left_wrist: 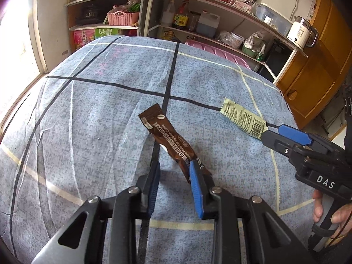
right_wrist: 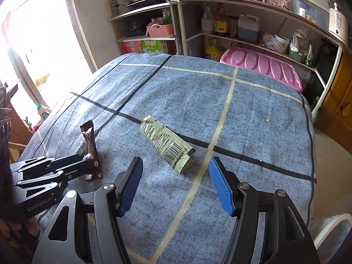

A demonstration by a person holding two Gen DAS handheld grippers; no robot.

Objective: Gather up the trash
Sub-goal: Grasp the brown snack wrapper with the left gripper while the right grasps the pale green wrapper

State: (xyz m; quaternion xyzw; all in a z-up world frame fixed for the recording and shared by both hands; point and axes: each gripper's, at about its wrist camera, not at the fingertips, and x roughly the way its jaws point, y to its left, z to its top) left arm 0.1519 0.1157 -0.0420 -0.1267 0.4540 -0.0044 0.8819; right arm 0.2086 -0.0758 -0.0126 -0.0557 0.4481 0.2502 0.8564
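Note:
A brown coffee sachet [left_wrist: 171, 140] stands tilted upward off the blue checked cloth [left_wrist: 105, 114], its lower end resting against the right finger of my left gripper [left_wrist: 175, 167], whose jaws stand apart around it. It also shows in the right wrist view [right_wrist: 90, 149] at the left gripper's tips. A pale green wrapper with a barcode [right_wrist: 168, 143] lies flat on the cloth just ahead of my right gripper [right_wrist: 175, 164], which is open and empty. In the left wrist view the green wrapper [left_wrist: 243, 117] lies at the right gripper's tips [left_wrist: 267, 129].
Shelves with bottles, a pink basket [left_wrist: 123, 17] and pots stand behind the table. A pink plastic lid [right_wrist: 261, 67] lies past the far edge. A white bin rim [right_wrist: 332, 226] sits at lower right. A wooden cabinet [left_wrist: 312, 74] stands at right.

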